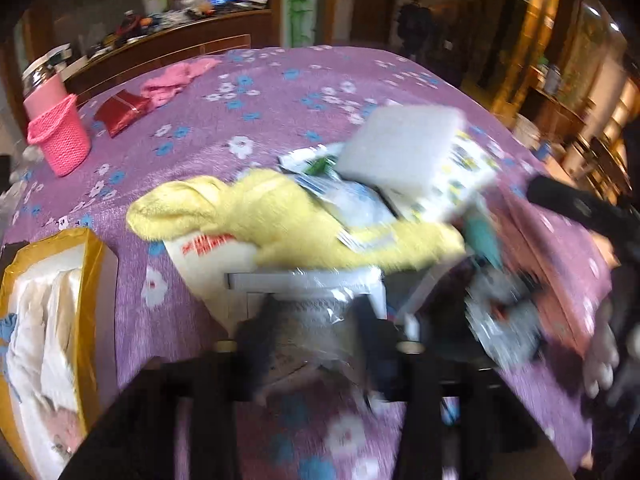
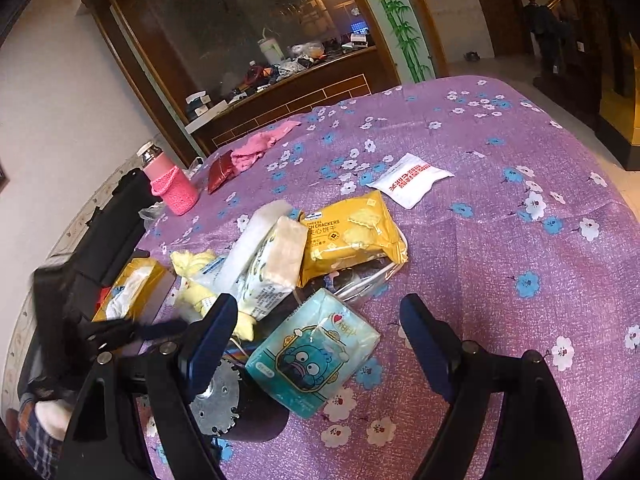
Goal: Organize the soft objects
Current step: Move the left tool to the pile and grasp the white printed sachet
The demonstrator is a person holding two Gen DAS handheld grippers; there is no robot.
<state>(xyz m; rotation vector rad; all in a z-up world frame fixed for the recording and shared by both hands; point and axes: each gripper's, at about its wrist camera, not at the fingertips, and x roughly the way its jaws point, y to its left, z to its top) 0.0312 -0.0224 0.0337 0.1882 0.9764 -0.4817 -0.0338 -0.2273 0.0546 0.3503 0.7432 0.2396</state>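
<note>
The left gripper [image 1: 316, 320] sits at the bottom centre of the left wrist view, badly blurred. Its fingers are drawn close together on a crinkled clear plastic packet [image 1: 320, 300]; the blur hides how firmly it is pinched.

Just above it lies a yellow fluffy cloth [image 1: 248, 212], spread across the middle of the frame over a white packet with red print. Above and to the right of the cloth are a white sponge block [image 1: 404, 148] and a printed tissue pack [image 1: 460, 176], stacked in a loose heap. At the lower left edge stands a yellow tissue box [image 1: 86, 280] with white tissue showing. In the upper left are a pink bottle in a knitted sleeve [image 1: 60, 136], a dark red pouch [image 1: 122, 110] and a pink cloth [image 1: 176, 78]. Everything rests on a table [image 1: 280, 92] covered in purple cloth with blue and white flowers.

In the right wrist view, the right gripper [image 2: 320, 332] fills the bottom, its two fingers spread wide and holding nothing. Between them, nearer the left finger [image 2: 212, 332], lies a light blue tissue pack with a cartoon face [image 2: 316, 352]. Below that finger is a round metal disc on a dark cylinder [image 2: 224, 400]. Above, in the centre, a yellow cracker bag [image 2: 352, 236] touches the heap. Further to the upper right, well apart, lies another white packet with red lettering [image 2: 412, 180].
</note>
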